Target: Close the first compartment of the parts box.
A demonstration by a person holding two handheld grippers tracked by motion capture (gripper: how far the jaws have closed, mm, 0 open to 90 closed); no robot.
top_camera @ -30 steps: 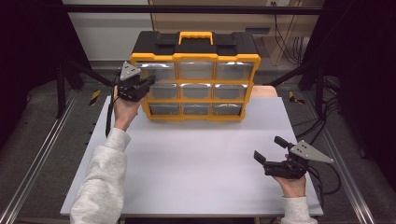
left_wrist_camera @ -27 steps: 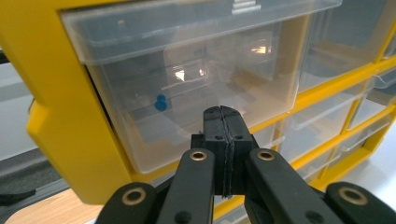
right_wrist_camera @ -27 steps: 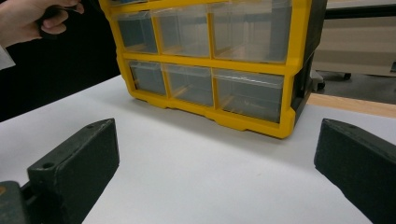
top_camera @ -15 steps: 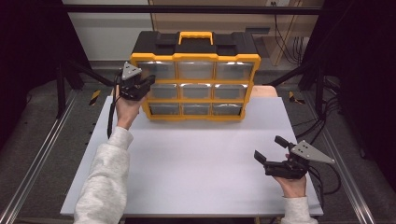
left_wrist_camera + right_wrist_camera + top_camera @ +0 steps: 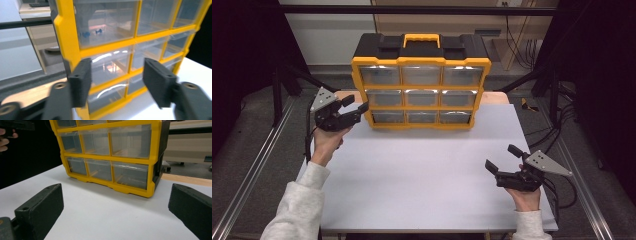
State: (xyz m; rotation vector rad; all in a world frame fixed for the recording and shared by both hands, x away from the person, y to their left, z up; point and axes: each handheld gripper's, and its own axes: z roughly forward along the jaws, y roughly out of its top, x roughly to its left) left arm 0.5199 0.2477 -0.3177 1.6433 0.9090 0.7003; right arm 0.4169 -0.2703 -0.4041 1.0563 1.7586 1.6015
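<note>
The yellow-and-black plastic drawer organizer [image 5: 130, 47] is cut off by the left gripper view's edges; two small blue items inside one clear drawer are too blurred to identify.

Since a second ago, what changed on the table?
The left gripper has drawn back from the left edge of the organizer, down and toward the person. Its jaws have just been opening, and nothing is between them; the organizer's frame shows behind the gap in the left gripper view. The right gripper kept its place over the white table, jaws open. The organizer stayed put, all drawers closed.
</note>
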